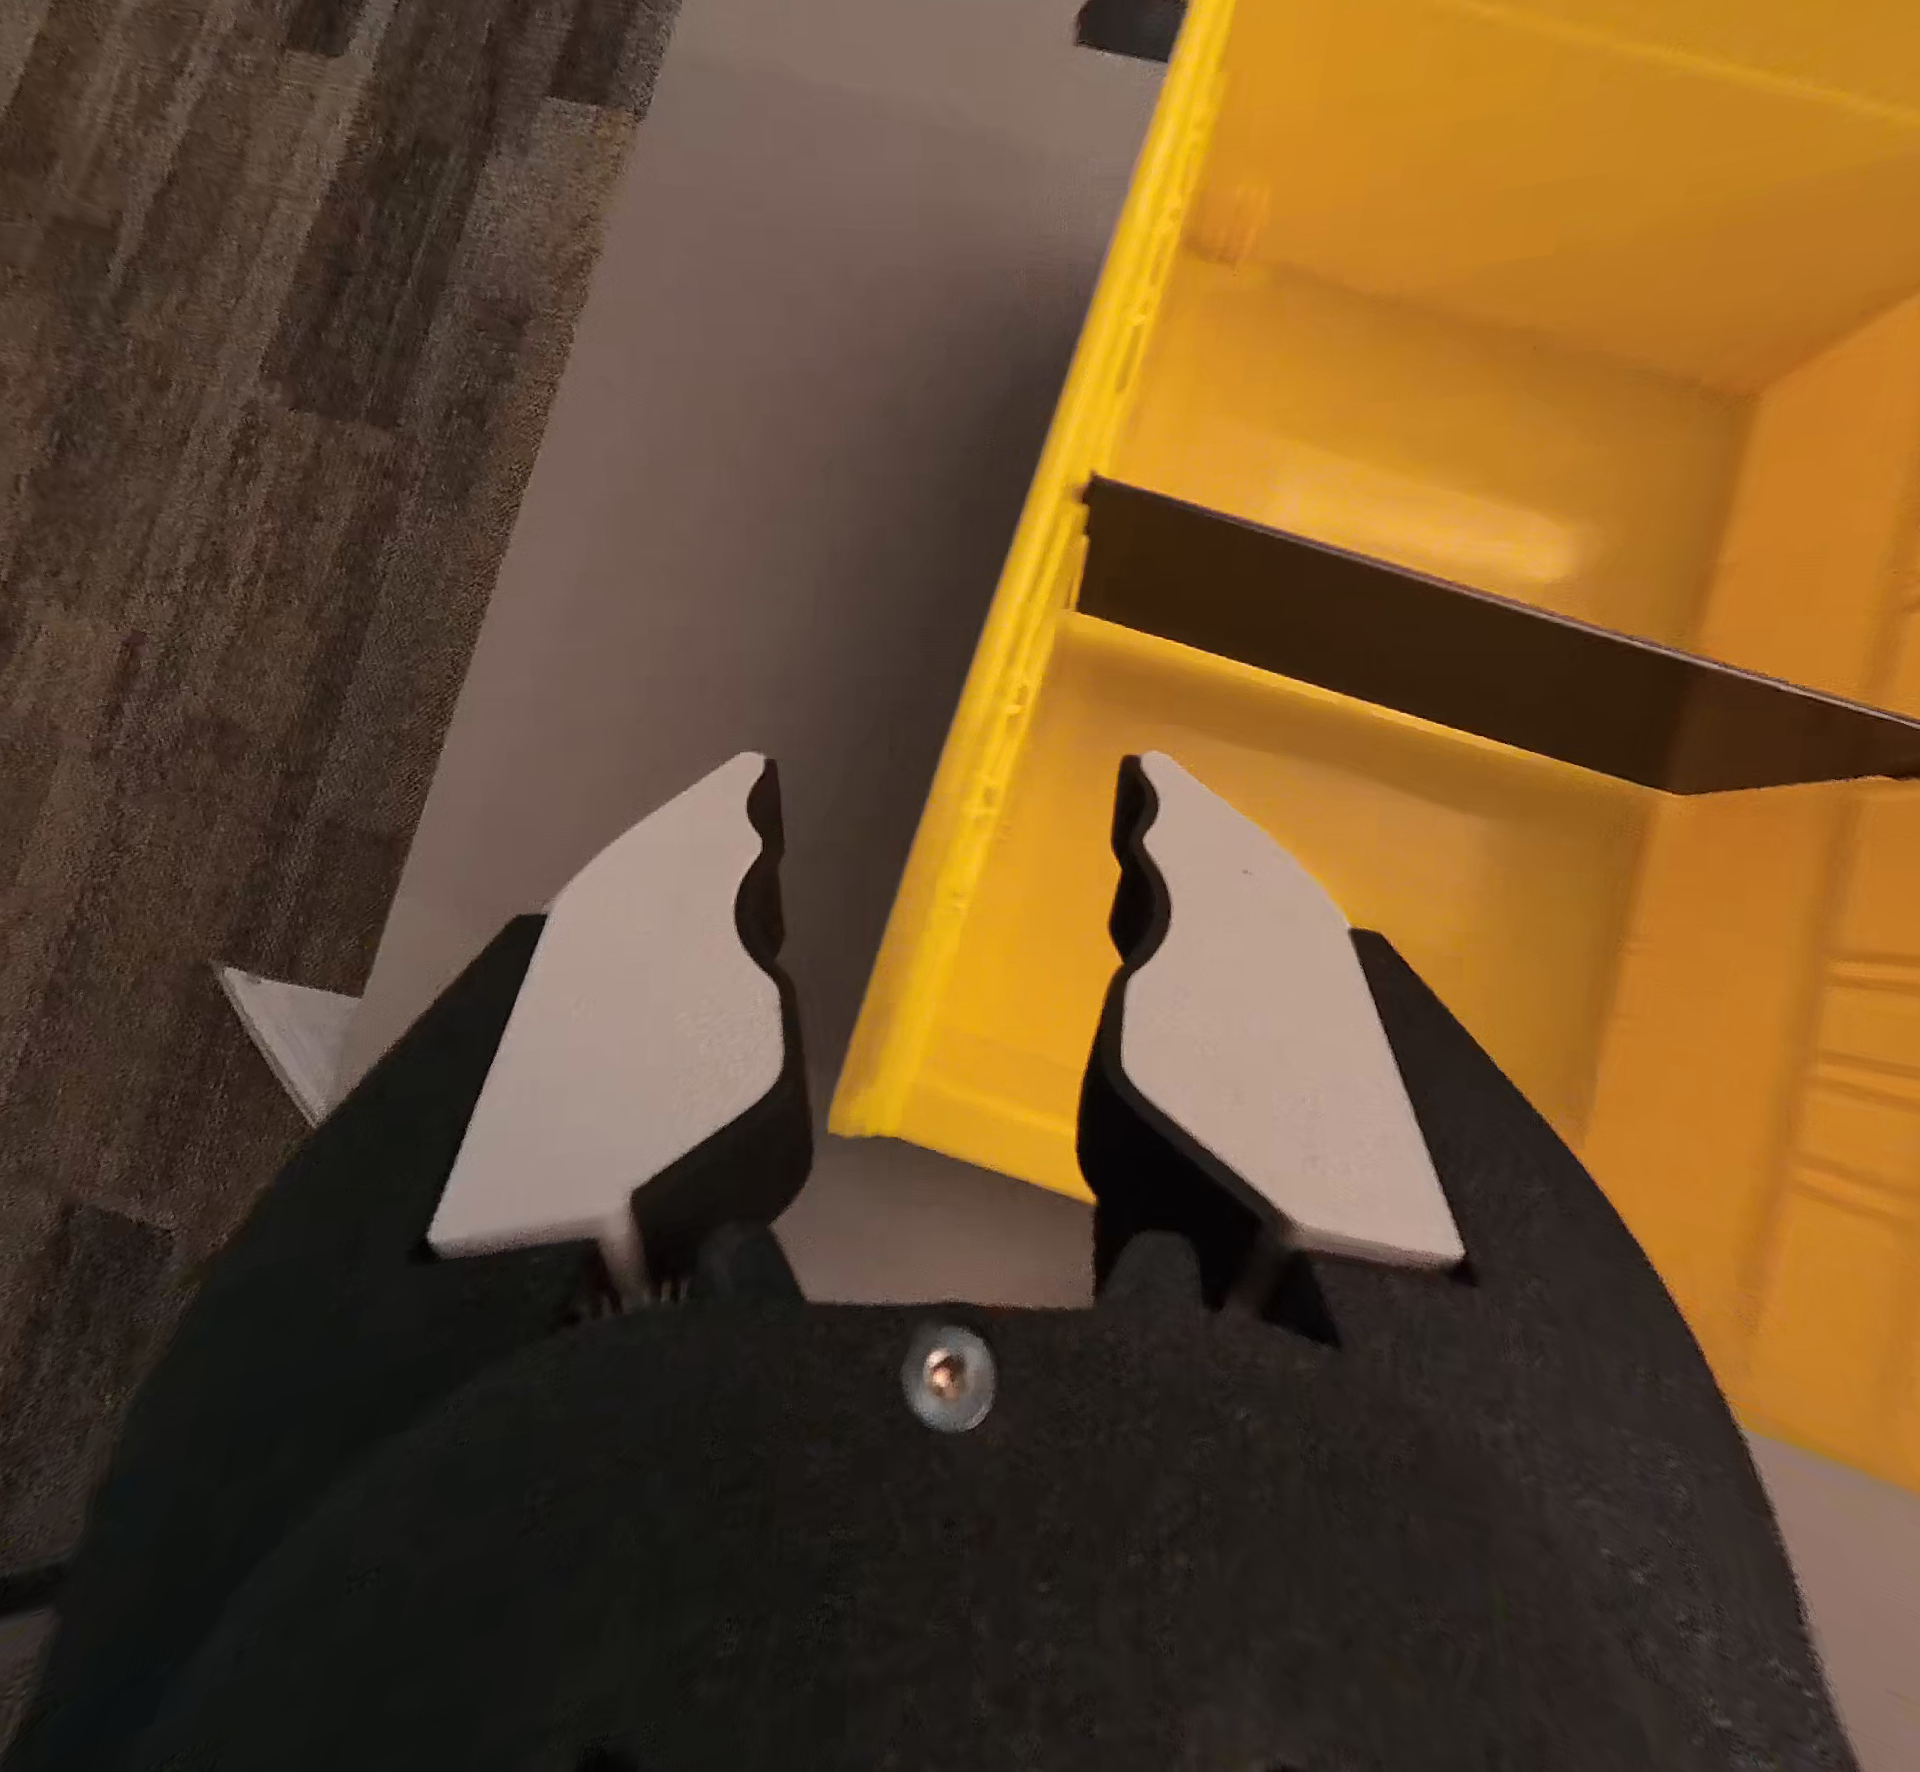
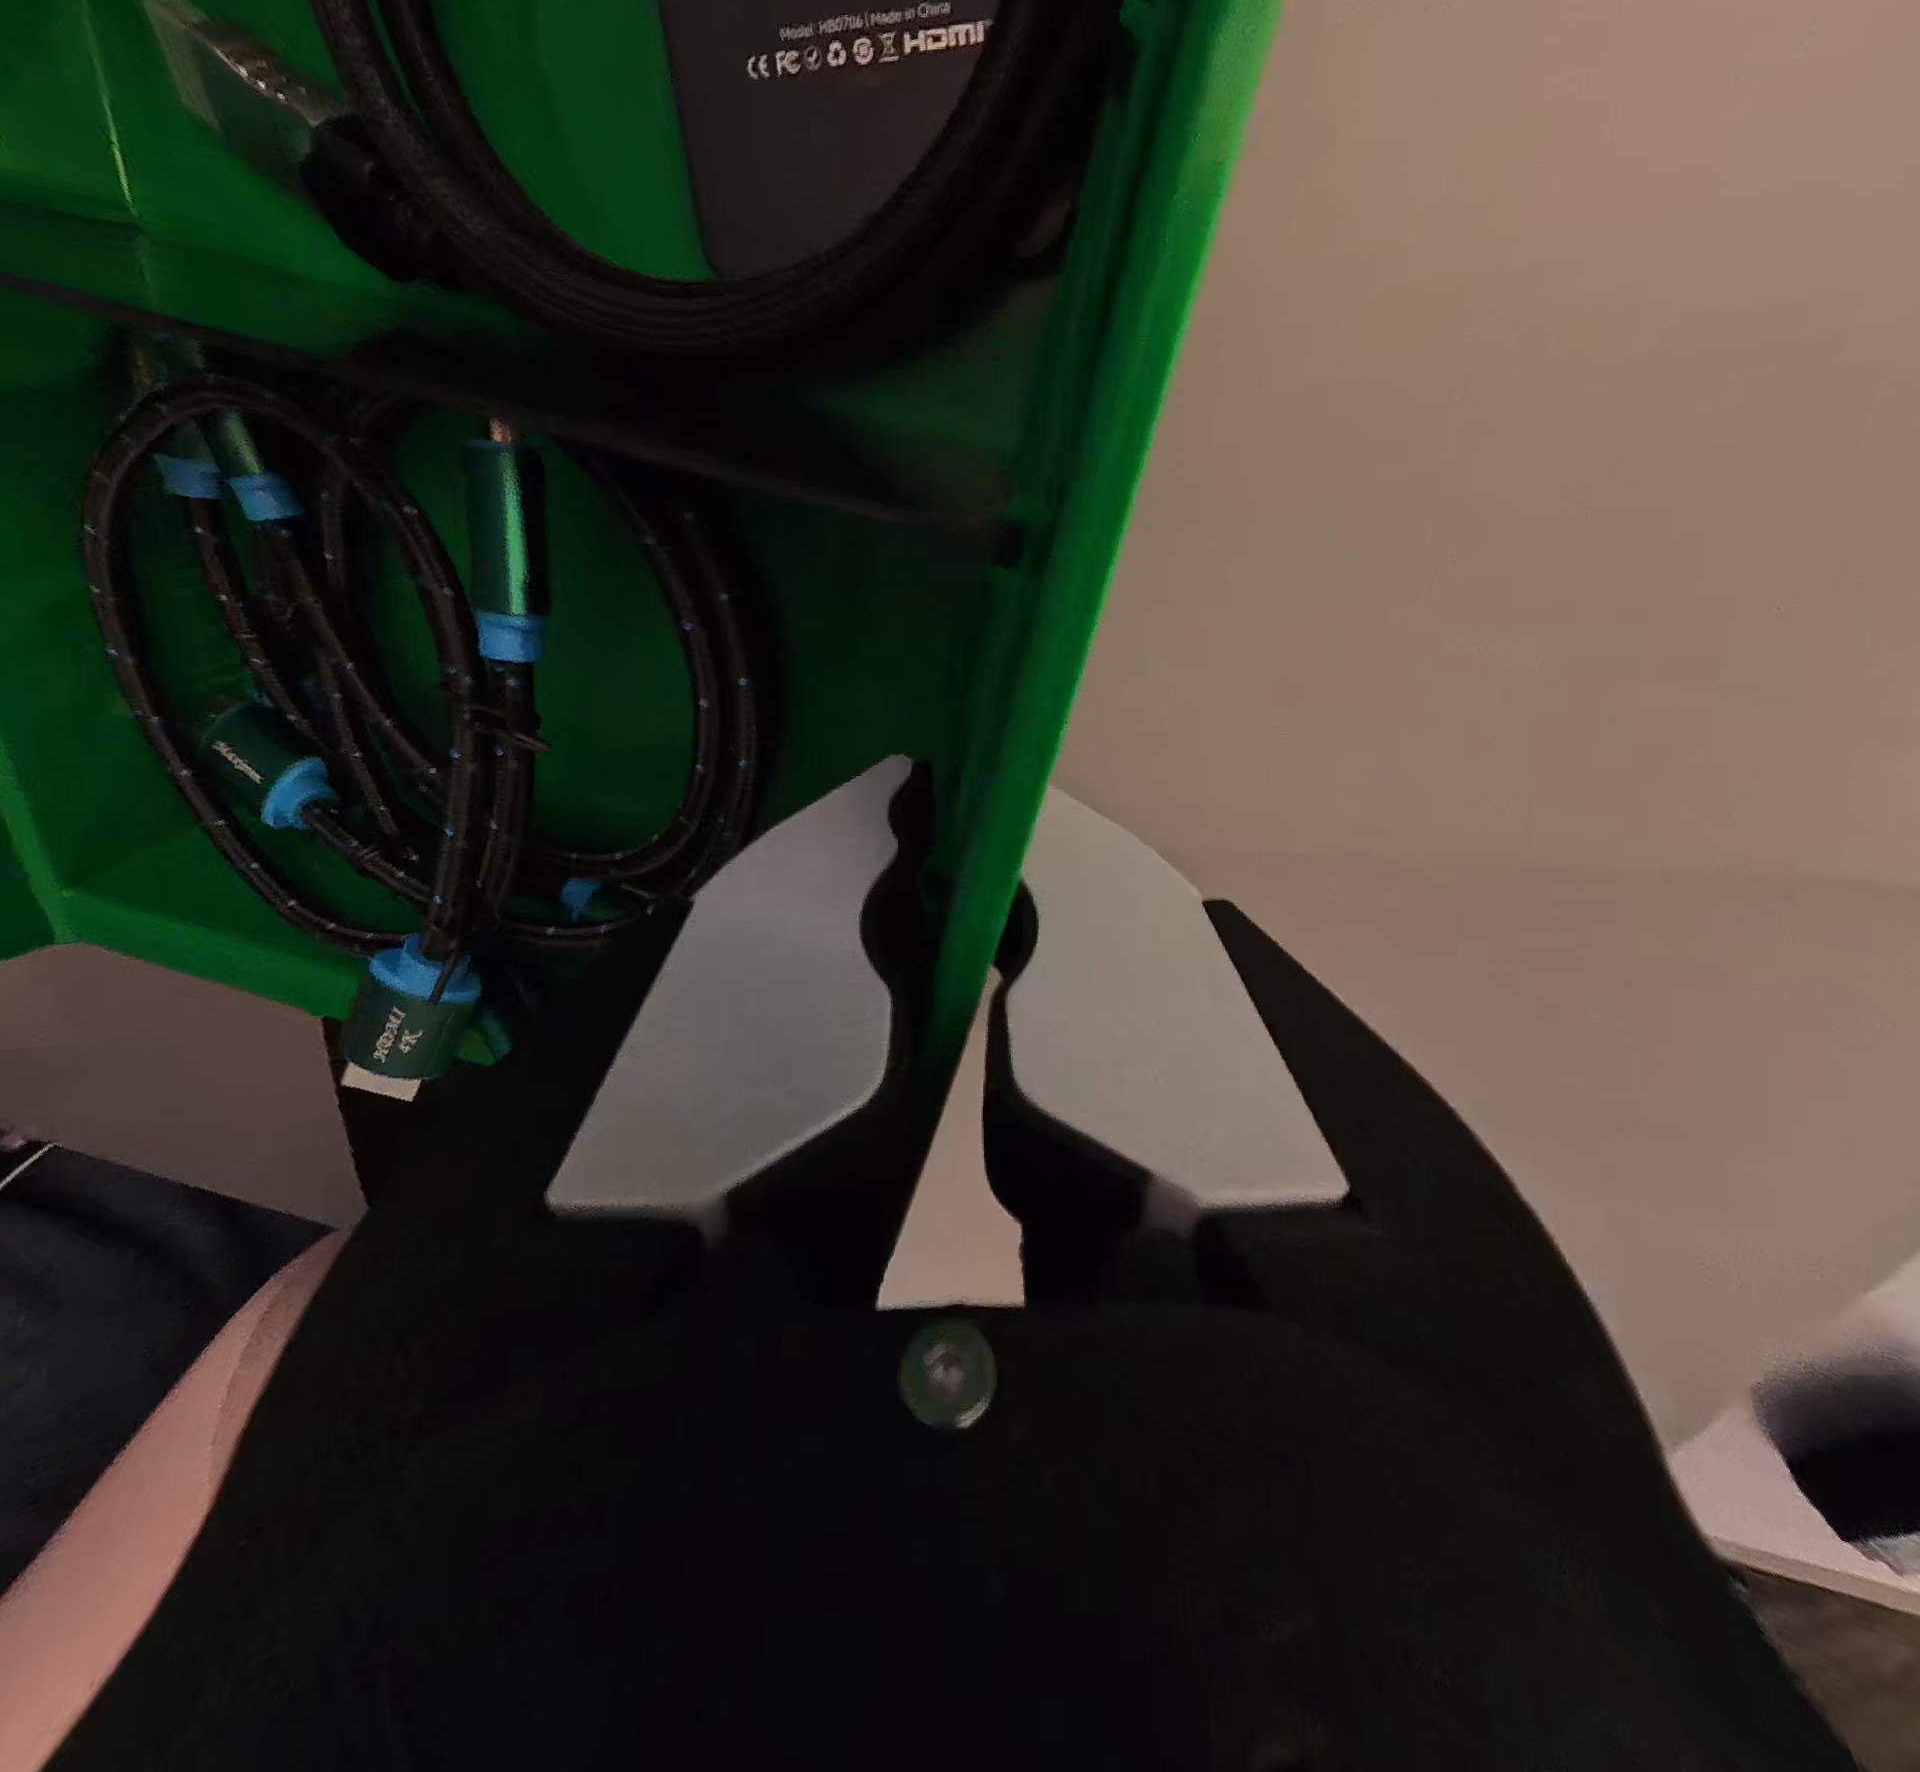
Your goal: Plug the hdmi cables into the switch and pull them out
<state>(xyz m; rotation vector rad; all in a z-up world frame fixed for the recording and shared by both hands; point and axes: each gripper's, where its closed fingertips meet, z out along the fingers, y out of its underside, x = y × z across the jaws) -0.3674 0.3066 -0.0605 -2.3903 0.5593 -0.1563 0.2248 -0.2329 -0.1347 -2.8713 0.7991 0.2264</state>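
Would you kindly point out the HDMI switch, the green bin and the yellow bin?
HDMI switch (image 2: 831,122): right wrist view, its dark grey face.
green bin (image 2: 1049,517): right wrist view, its side wall.
yellow bin (image 1: 1049,683): left wrist view, its rim.

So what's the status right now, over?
Left gripper open, empty, by yellow bin. Right gripper shut on green bin wall. HDMI cables and switch inside, unplugged. Nothing blocking.

Likely office or lab: mottled carpet tile (image 1: 260,372) under a plain white table (image 1: 748,475); moulded sorting bins, yellow (image 1: 1455,164) and green (image 2: 1091,475), on top.
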